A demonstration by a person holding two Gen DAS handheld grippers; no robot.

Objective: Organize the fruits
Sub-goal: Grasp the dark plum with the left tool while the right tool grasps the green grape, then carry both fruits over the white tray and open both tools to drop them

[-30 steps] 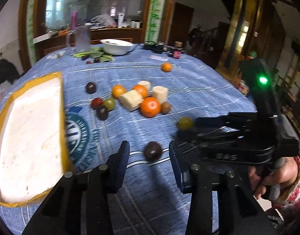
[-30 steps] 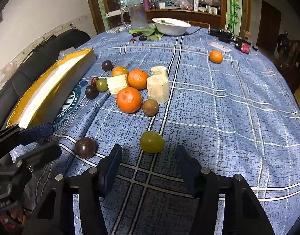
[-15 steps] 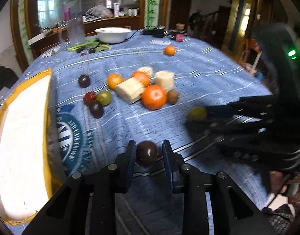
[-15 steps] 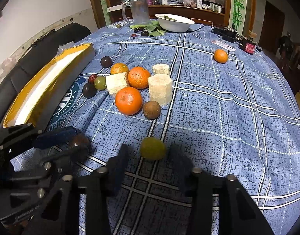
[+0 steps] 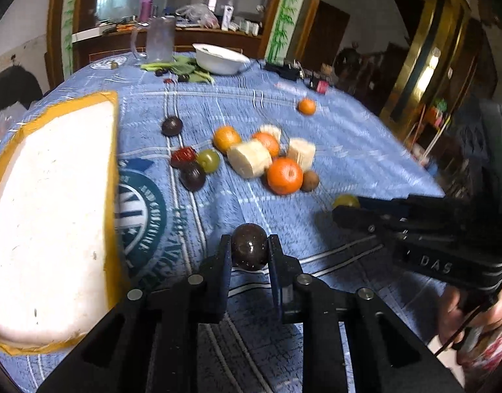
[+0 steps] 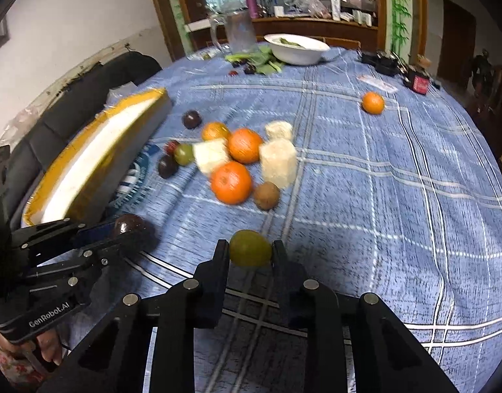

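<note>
My left gripper (image 5: 249,241) is shut on a dark purple round fruit (image 5: 250,248) that rests on the blue checked tablecloth. In the right wrist view the jaws of my right gripper (image 6: 250,244) are closing, and both pads touch a green round fruit (image 6: 250,249) on the cloth. Beyond them lies a cluster: oranges (image 5: 284,176), pale cut chunks (image 5: 250,159), a brown kiwi (image 5: 309,180) and small dark, red and green fruits (image 5: 192,177). A lone orange (image 6: 372,102) sits farther back. A white foam tray with a yellow rim (image 5: 112,150) lies at the left, with nothing in it.
At the far side of the round table stand a white bowl (image 5: 219,59), a glass jug (image 5: 159,42), green leaves (image 6: 264,60) and small black devices (image 6: 385,62). A dark sofa (image 6: 87,85) is behind the tray. The table's edge curves away on the right.
Both grippers went from open to closed. The left one moved forward around the dark fruit and gripped it. The right one closed in on the green fruit.
</note>
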